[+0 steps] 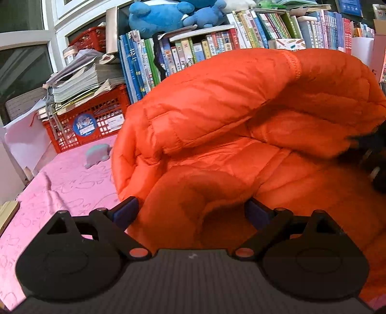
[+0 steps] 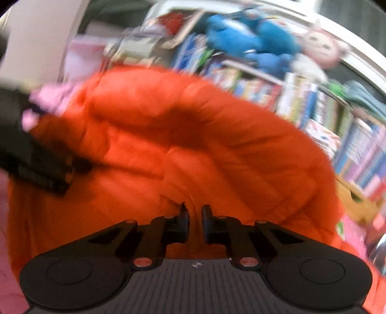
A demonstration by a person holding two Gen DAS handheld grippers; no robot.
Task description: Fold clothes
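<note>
orange quilted down jacket, slippery and puffy, heaped across the pink patterned cloth toward its right side, one padded flap raised and curled over the rest. seen from the left wrist: left gripper spread wide, blue pads on either side of a rounded fold, neither pad visibly pressing it. beyond the cloth's far edge, red crate under stacked papers, then rows of books with a blue plush toy on top. small pale green toy lying near the far left corner of the cloth, well apart from the jacket. dark shape at the right edge, probably the other tool.

seen from the right wrist, badly smeared: right gripper pressed nearly together, a thin ridge of orange shell apparently pinched between the pads, though hard to confirm through the blur. left gripper's black body entering at the left, low against the jacket.

risks from here: slick shell sliding out of so small a pinch once the flap is pulled over, leaving the fold half done; trapped air springing the padding back open; open left pads failing to pin the lower layer, so the whole heap dragging toward the cloth's edge instead of creasing.
</note>
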